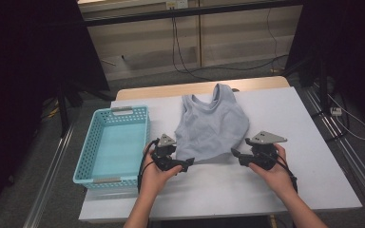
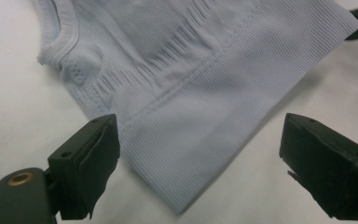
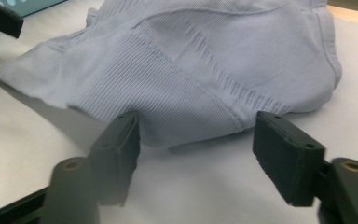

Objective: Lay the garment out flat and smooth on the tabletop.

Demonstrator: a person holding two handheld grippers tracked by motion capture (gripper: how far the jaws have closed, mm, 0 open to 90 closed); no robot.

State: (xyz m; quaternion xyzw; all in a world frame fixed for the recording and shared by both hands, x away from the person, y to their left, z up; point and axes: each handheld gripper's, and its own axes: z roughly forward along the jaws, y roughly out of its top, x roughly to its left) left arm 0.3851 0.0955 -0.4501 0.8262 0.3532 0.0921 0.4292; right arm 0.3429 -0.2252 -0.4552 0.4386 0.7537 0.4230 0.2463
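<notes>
A light blue-grey ribbed tank top (image 1: 212, 126) lies flat on the white table (image 1: 290, 118), straps toward the far edge, hem toward the person. My left gripper (image 1: 186, 164) sits at the hem's left corner. In the left gripper view its jaws (image 2: 203, 140) stand wide apart, with the hem corner (image 2: 186, 154) lying between them untouched. My right gripper (image 1: 235, 156) rests at the hem's right corner. Its jaws (image 3: 198, 135) are also apart, and the hem edge (image 3: 186, 121) reaches in between the fingertips without being pinched.
A turquoise plastic basket (image 1: 91, 142) stands on the table's left side, close beside my left hand. Bare white tabletop extends to the right of the garment and along the near edge. Cables and dark stands are on the floor beyond the table.
</notes>
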